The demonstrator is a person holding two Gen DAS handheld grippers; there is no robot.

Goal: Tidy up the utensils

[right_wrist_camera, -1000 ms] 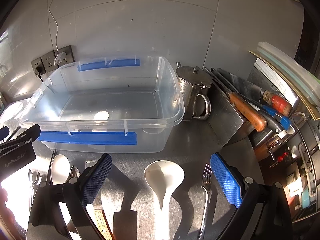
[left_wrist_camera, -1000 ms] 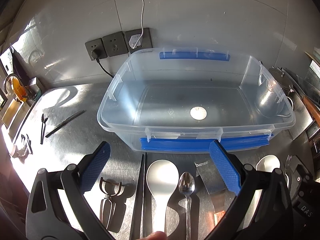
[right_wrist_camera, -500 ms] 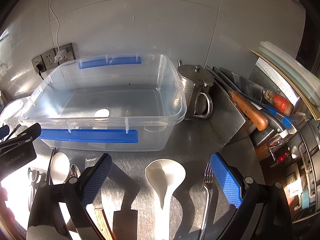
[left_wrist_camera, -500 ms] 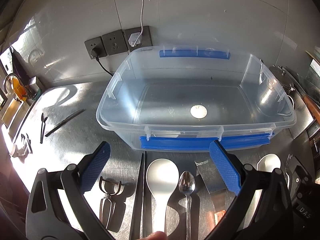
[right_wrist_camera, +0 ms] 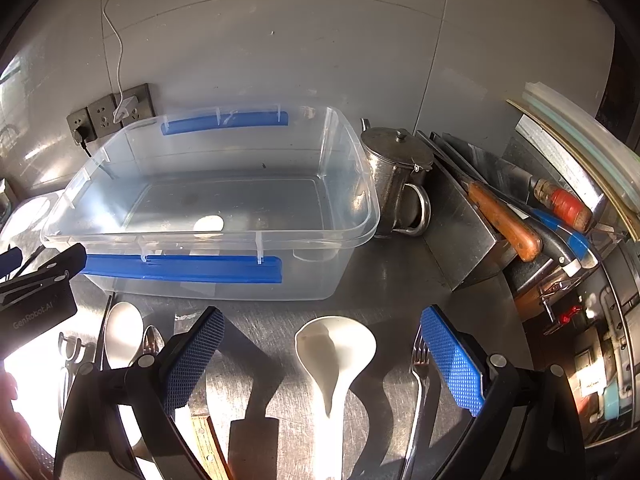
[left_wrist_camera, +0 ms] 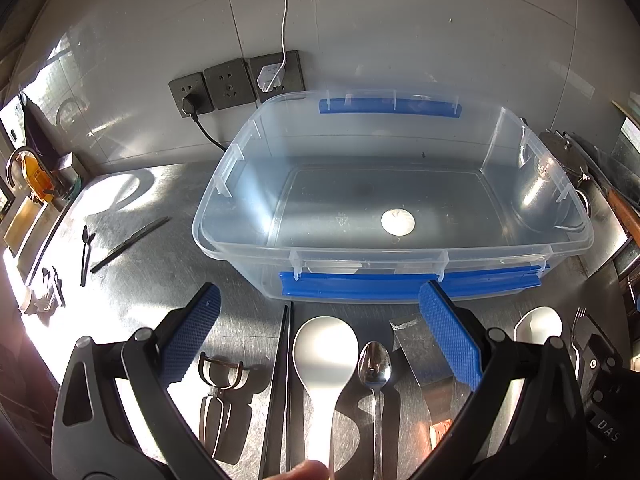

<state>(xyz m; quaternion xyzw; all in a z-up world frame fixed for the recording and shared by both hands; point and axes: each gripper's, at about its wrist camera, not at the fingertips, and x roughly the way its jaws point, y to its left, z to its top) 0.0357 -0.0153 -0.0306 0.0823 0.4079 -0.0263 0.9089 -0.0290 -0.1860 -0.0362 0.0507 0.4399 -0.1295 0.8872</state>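
Nearest the lens in both views, a tool is seen held wide apart w/ nothing between the blue pads: left tool (left_wrist_camera: 316, 332) over the white plastic rice spoon (left_wrist_camera: 325, 354), right tool (right_wrist_camera: 320, 344) over the white plastic soup ladle (right_wrist_camera: 335, 350). Both are released and empty; judged as hovering to pick a first item.

Utensils are laid in a row along the lower part of each frame on the scratched steel bench (left_wrist_camera: 152, 264), handles toward the camera, bowls toward the box; long axes run bottom-to-top of frame, roughly parallel. That layout is judged to suit a straight-in grab on the handle. In the left wrist view, L to R: metal peeler (left_wrist_camera: 220, 384), black chopsticks (left_wrist_camera: 280, 384), rice spoon, small steel spoon (left_wrist_camera: 375, 368), a cleaver blade (left_wrist_camera: 424, 360). In the right wrist view a steel fork (right_wrist_camera: 418, 364) lies just right of the ladle, tines away from the camera.

Beyond the row, mid-frame, stands the clear plastic storage box with blue latches (left_wrist_camera: 248, 256), long side facing the tools, holding no utensils; only a round pale sticker is seen on its floor. Sorting is judged not yet begun.

Farther off: a dull metal lidded jug (right_wrist_camera: 394, 184) just right of the box, wall sockets (left_wrist_camera: 230, 88) at upper left.
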